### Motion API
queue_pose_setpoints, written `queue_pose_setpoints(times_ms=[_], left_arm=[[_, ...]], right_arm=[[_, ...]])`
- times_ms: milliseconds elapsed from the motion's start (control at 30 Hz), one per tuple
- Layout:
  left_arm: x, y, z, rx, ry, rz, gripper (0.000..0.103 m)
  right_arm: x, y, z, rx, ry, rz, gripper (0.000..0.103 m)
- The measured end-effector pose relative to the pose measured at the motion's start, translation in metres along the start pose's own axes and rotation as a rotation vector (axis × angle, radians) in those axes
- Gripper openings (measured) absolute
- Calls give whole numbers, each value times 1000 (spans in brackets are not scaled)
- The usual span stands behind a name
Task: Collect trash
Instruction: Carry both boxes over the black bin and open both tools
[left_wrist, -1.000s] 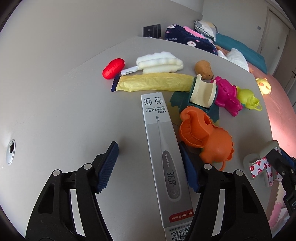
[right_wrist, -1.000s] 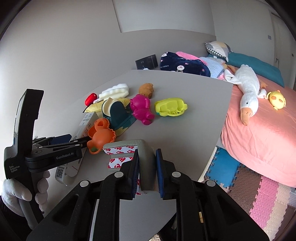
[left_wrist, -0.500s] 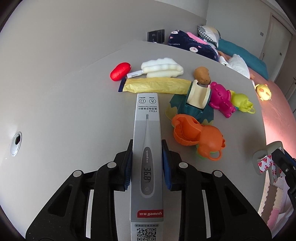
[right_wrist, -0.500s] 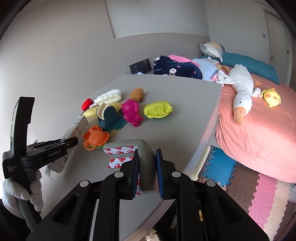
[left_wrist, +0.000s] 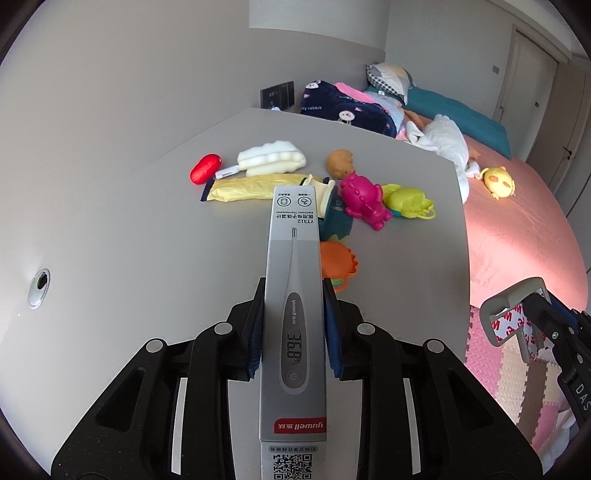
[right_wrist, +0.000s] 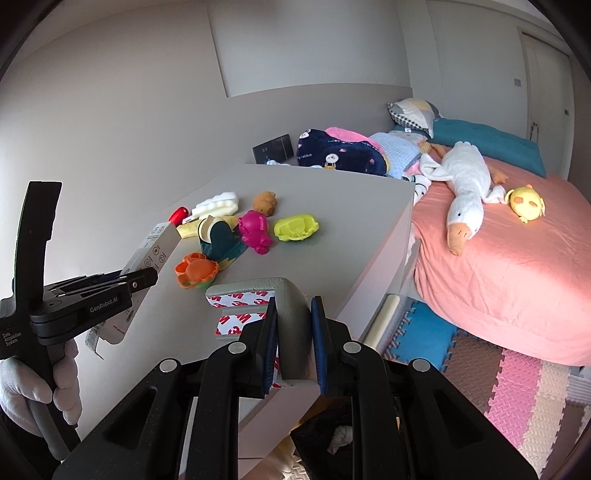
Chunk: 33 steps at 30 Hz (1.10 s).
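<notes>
My left gripper (left_wrist: 293, 325) is shut on a long grey thermometer box (left_wrist: 293, 295) and holds it lifted above the grey table (left_wrist: 129, 240); the box also shows in the right wrist view (right_wrist: 147, 258). My right gripper (right_wrist: 293, 325) is shut on a grey foam corner guard (right_wrist: 291, 317) with red-and-white adhesive backing, held over the table's near corner; it also shows in the left wrist view (left_wrist: 513, 317). A yellow wrapper (left_wrist: 251, 188) lies on the table behind the box.
Toys lie on the table: red capsule (left_wrist: 205, 168), white foam piece (left_wrist: 271, 160), brown figure (left_wrist: 340, 162), magenta mould (left_wrist: 364, 199), lime mould (left_wrist: 406, 201), orange mould (left_wrist: 336, 262), teal-and-cream toy (right_wrist: 218, 236). A pink bed (right_wrist: 498, 258) stands right. A dark bin opening (right_wrist: 332, 439) is below.
My left gripper closed on the thermometer box and lifted it off the table, pulling back. My right gripper, still holding the corner guard, rose and drew back slightly.
</notes>
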<state>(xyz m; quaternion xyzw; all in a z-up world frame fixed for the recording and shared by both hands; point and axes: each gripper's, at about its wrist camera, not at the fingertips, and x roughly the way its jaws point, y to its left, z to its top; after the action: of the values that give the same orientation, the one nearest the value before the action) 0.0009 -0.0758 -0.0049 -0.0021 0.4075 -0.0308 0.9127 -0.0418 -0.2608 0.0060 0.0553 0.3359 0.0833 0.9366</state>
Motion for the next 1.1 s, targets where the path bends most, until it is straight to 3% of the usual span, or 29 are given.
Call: queue_pose_setpoints(times_ms=[1100], left_arm=[[-15,-108,-16,160,13,-154,27]], right_arm=[[-64,-78,-25,114,-25,-161,19]])
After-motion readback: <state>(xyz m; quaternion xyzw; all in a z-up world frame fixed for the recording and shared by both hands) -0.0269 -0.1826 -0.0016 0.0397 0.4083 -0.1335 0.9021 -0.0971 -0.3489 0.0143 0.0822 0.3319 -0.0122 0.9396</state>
